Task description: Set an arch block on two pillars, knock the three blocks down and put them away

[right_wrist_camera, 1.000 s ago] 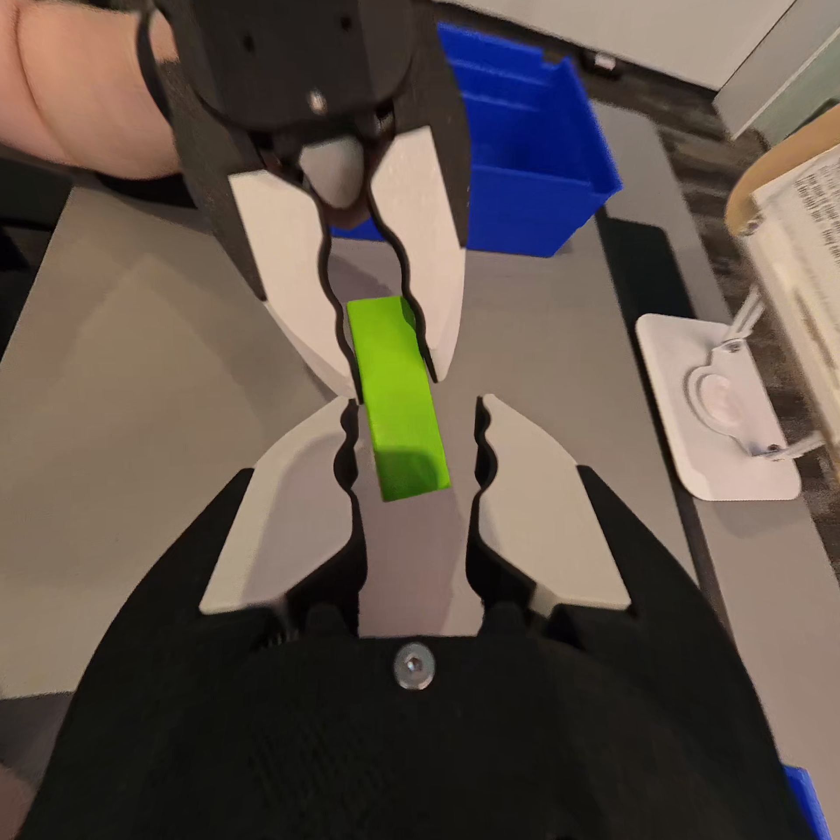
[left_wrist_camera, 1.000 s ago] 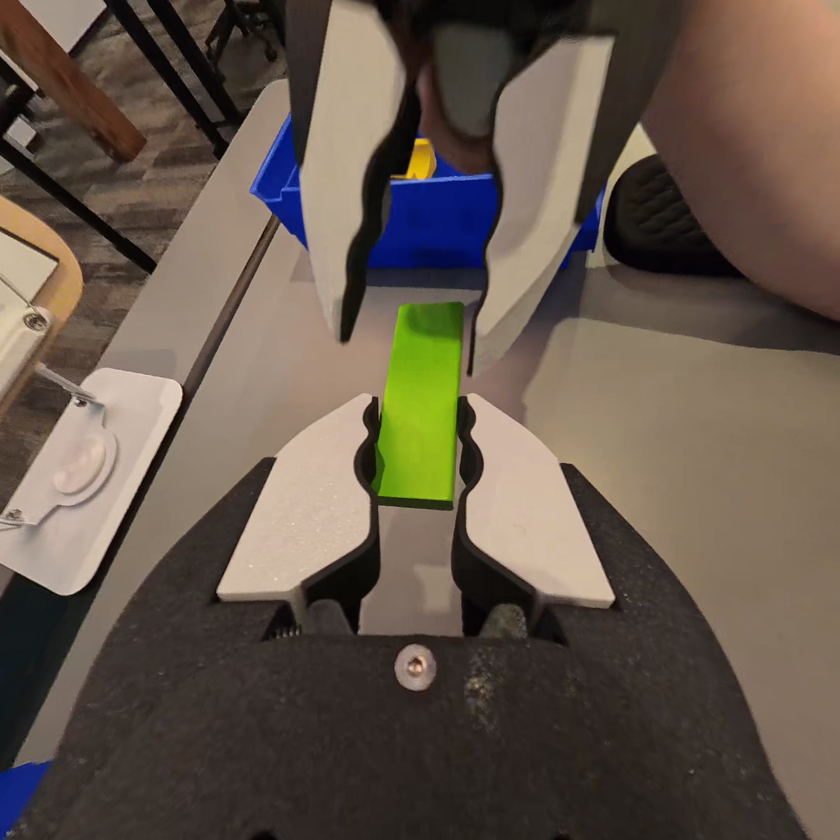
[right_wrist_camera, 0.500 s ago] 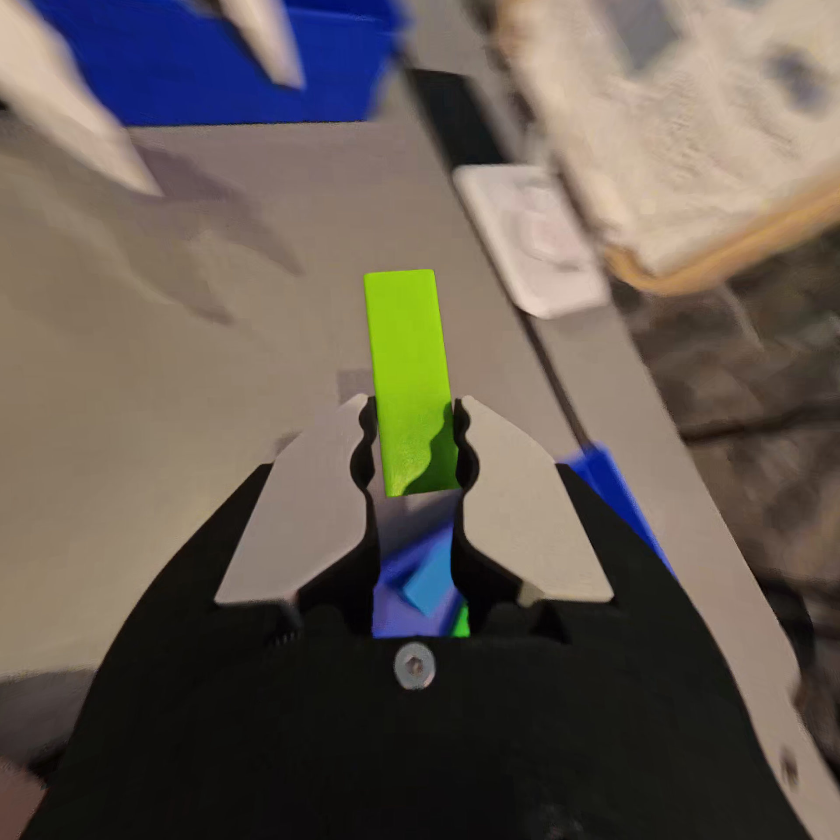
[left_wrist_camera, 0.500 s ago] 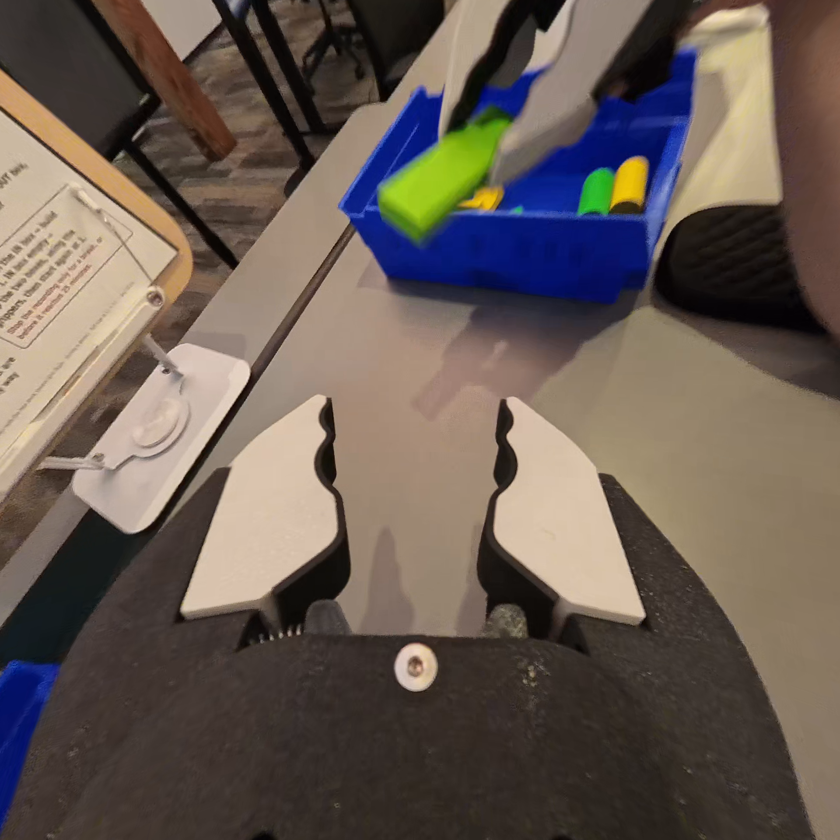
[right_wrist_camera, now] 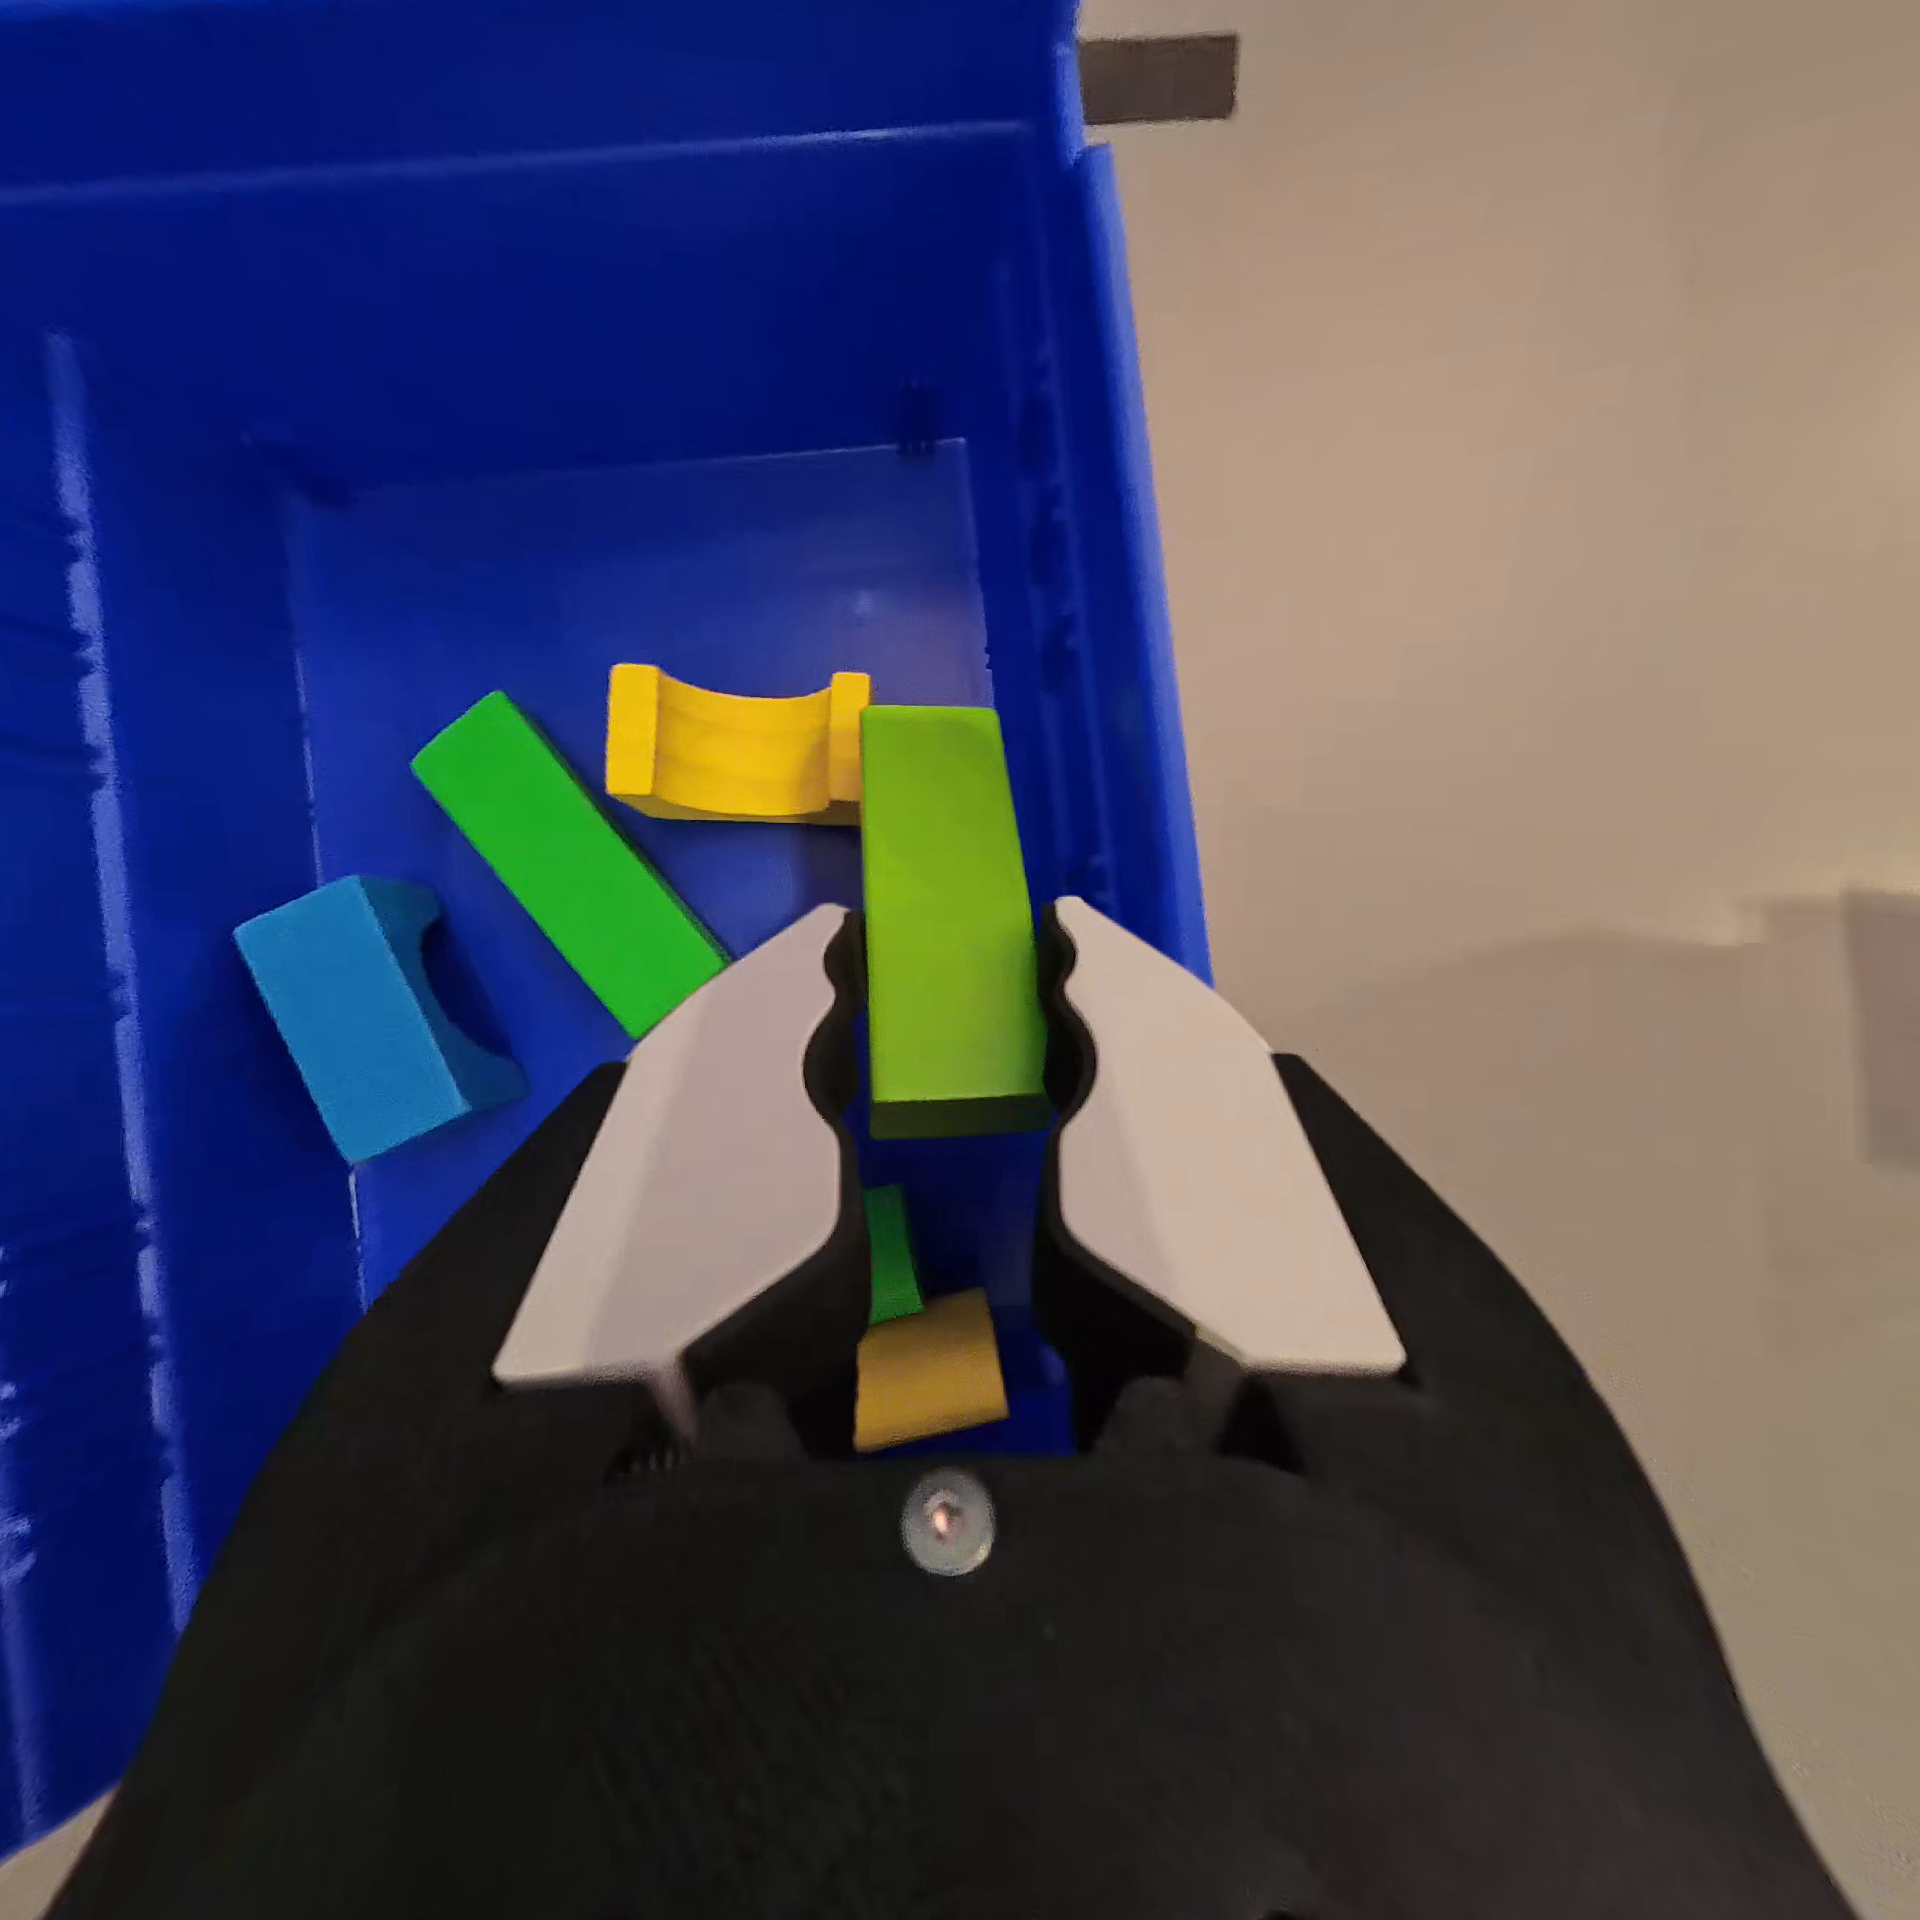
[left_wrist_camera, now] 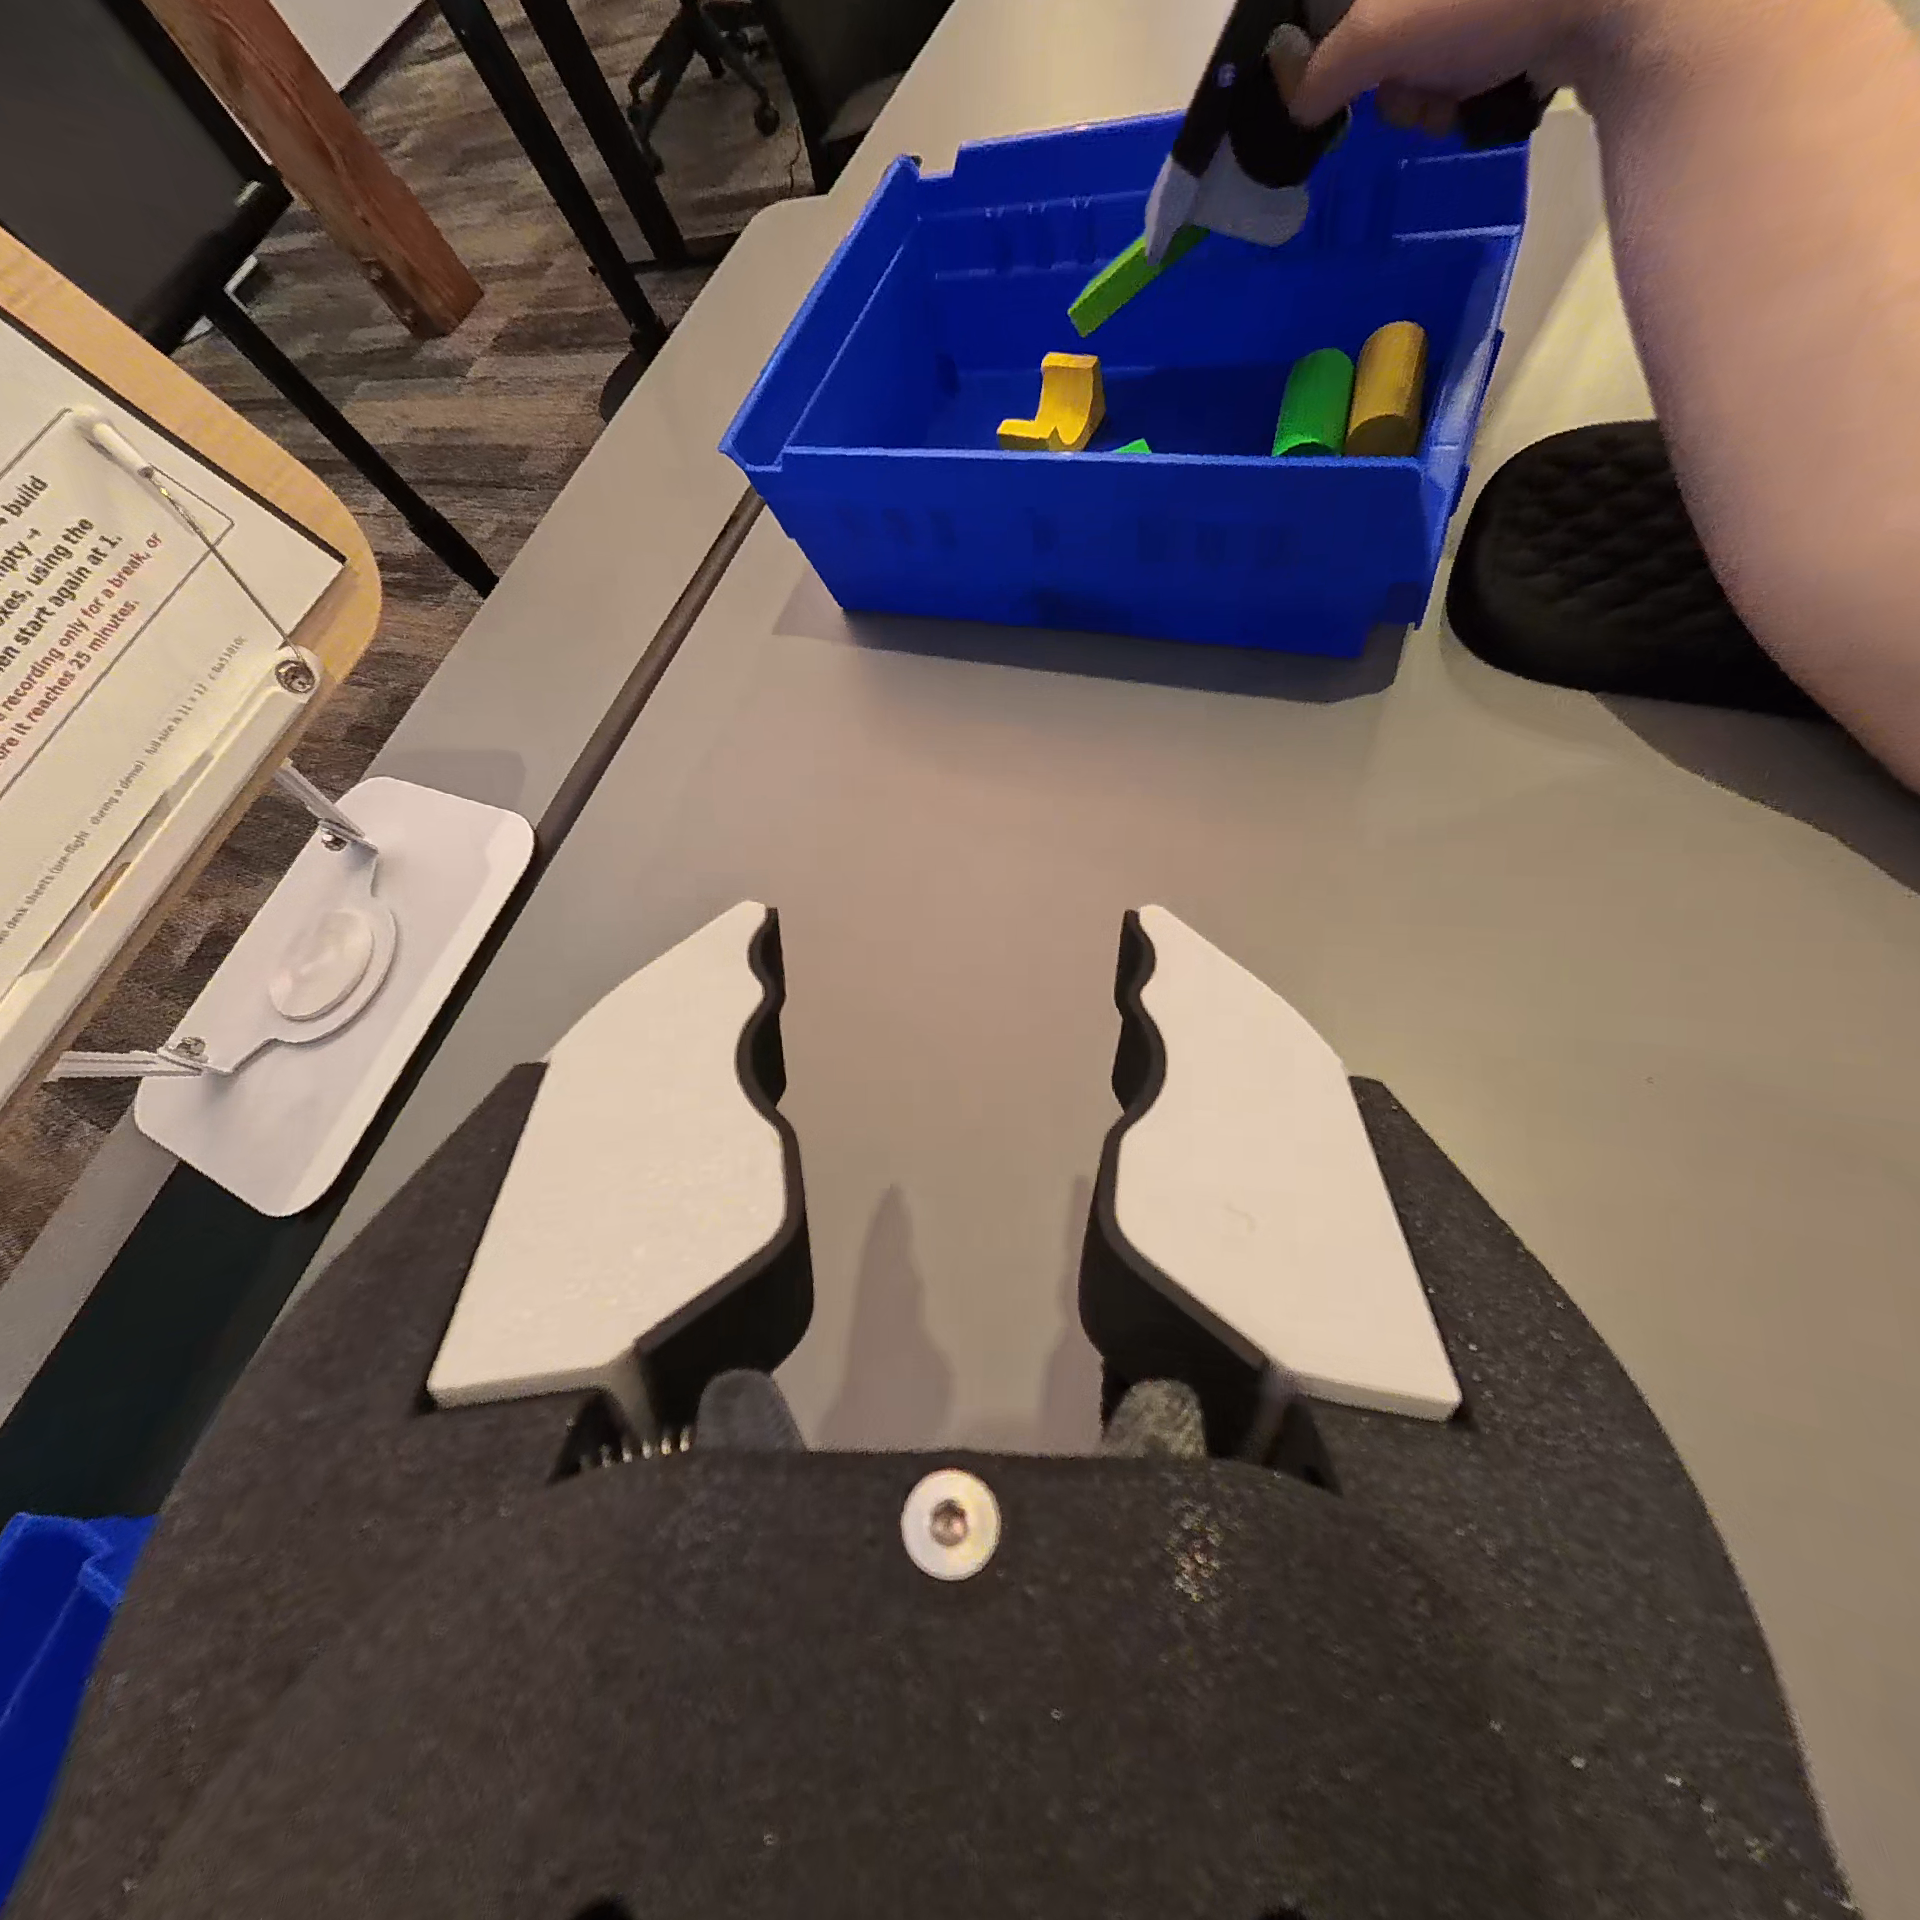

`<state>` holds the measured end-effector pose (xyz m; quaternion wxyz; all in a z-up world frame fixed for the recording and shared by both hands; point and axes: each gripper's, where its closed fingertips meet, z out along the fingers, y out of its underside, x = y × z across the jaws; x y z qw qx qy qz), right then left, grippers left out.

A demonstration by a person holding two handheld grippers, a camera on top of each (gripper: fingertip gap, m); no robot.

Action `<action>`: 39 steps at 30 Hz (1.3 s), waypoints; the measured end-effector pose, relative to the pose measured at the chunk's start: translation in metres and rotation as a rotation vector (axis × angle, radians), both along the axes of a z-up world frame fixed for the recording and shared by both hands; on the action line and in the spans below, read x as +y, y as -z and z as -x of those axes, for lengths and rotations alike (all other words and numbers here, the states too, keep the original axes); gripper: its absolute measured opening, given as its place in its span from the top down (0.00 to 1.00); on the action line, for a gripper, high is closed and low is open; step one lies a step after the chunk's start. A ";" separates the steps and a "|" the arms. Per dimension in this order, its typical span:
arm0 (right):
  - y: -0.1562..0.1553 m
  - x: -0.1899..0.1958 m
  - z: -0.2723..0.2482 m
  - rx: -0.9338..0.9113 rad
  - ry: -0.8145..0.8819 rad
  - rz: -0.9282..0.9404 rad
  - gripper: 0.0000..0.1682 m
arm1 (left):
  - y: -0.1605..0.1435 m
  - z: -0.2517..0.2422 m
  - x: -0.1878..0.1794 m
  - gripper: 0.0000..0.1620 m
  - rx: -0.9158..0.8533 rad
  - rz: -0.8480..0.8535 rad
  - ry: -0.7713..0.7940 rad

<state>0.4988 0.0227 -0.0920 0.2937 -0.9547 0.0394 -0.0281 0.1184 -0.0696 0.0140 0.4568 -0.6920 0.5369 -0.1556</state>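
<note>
My right gripper (right_wrist_camera: 945,920) is shut on a light green rectangular block (right_wrist_camera: 945,914) and holds it over the inside of the blue bin (right_wrist_camera: 623,312). The left wrist view shows this gripper (left_wrist_camera: 1184,234) with the green block (left_wrist_camera: 1127,275) tilted down into the bin (left_wrist_camera: 1101,540). In the bin lie a yellow arch block (right_wrist_camera: 727,743), a darker green bar (right_wrist_camera: 561,857) and a blue arch block (right_wrist_camera: 364,1013). My left gripper (left_wrist_camera: 948,914) is open and empty above the bare grey table (left_wrist_camera: 1039,790), well short of the bin.
A green cylinder (left_wrist_camera: 1311,403) and a yellow cylinder (left_wrist_camera: 1382,390) lie in the bin. A white stand base (left_wrist_camera: 322,987) holding a printed board (left_wrist_camera: 104,644) sits at the table's left edge. A person's arm (left_wrist_camera: 1714,364) and a black pad (left_wrist_camera: 1590,582) are at the right. About 40 centimetres separates my left fingertips from my right. The darker green bar (right_wrist_camera: 561,857) lies some 10 centimetres from my right tips, 35 centimetres from my left tips.
The light green block passed from my left gripper to my right. The left opened and drew back; the right closed on the block and carried it over the blue bin.
</note>
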 end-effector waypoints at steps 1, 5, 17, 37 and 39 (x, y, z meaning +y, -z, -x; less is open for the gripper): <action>0.002 0.000 -0.002 -0.028 0.021 0.020 0.80 | 0.001 0.000 0.000 0.62 0.003 0.001 -0.001; 0.010 -0.001 -0.003 -0.125 0.040 0.107 0.80 | 0.002 0.002 -0.002 0.63 0.020 0.002 0.002; -0.084 0.000 0.013 -0.060 -0.088 -0.292 0.79 | -0.025 0.050 0.020 0.62 0.035 -0.062 -0.145; -0.022 -0.001 -0.037 0.035 -0.179 0.049 0.82 | 0.027 0.376 0.070 0.46 0.135 0.373 -1.254; -0.021 -0.005 -0.043 0.036 -0.130 0.068 0.75 | 0.041 0.384 0.067 0.44 0.148 0.444 -1.265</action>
